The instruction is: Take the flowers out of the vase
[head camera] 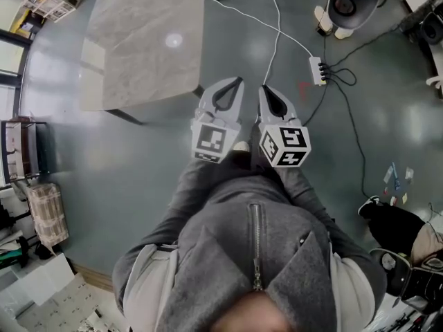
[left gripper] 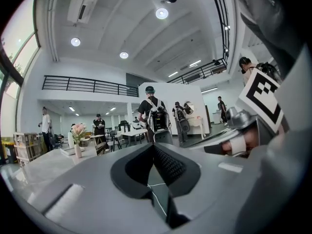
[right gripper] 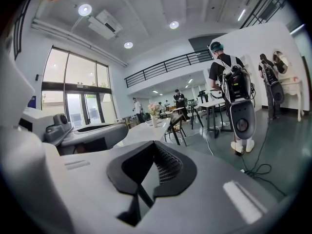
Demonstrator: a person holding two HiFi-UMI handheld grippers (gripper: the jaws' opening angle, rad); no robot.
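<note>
left hand-held gripper (left gripper: 154,147): jaws together, empty | right hand-held gripper (right gripper: 155,145): jaws together, empty | flowers (left gripper: 78,127): in vase (left gripper: 78,151)

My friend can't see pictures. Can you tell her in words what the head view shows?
Seen from above, a person in a grey zip jacket holds two grey grippers side by side, left gripper and right gripper both shut and empty. Ahead-left stands a pale marble-look table; a white cable crosses the grey floor to a white power strip.
</note>
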